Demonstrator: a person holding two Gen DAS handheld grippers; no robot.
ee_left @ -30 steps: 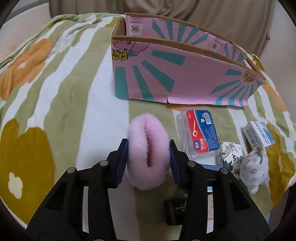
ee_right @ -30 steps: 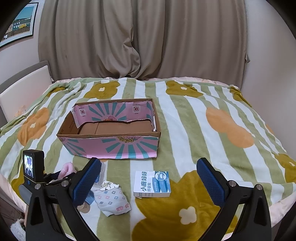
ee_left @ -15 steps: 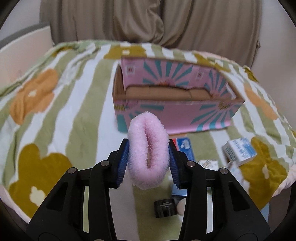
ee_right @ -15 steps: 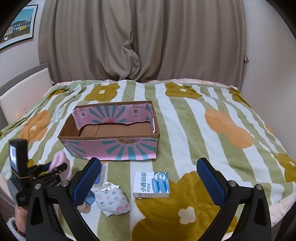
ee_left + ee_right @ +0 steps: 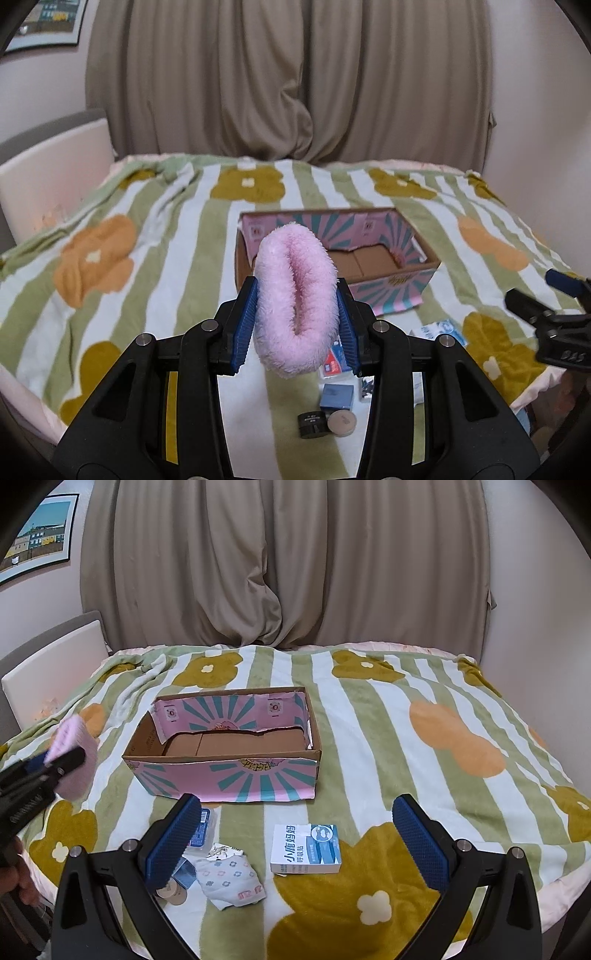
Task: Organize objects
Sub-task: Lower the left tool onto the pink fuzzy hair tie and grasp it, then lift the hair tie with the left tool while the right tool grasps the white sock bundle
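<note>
My left gripper [image 5: 297, 325] is shut on a fluffy pink scrunchie [image 5: 295, 299] and holds it in the air, in front of and left of the open pink and teal cardboard box [image 5: 391, 291]. In the right wrist view the scrunchie [image 5: 74, 764] shows at the far left, left of the box [image 5: 236, 779], which holds nothing I can see. My right gripper [image 5: 295, 840] is open and empty above a white and blue packet [image 5: 306, 849] and a folded flowered cloth [image 5: 229, 880].
The bed has a striped flower blanket [image 5: 424, 746]. Near its front edge lie a red and blue floss pack [image 5: 201, 830], a small blue box [image 5: 337, 395], a black cap [image 5: 313, 424] and a tan round lid [image 5: 342, 422]. Curtains hang behind.
My left gripper has risen and pulled back with the scrunchie, so the box now looks farther off and its inside shows. The right gripper has stayed still.
</note>
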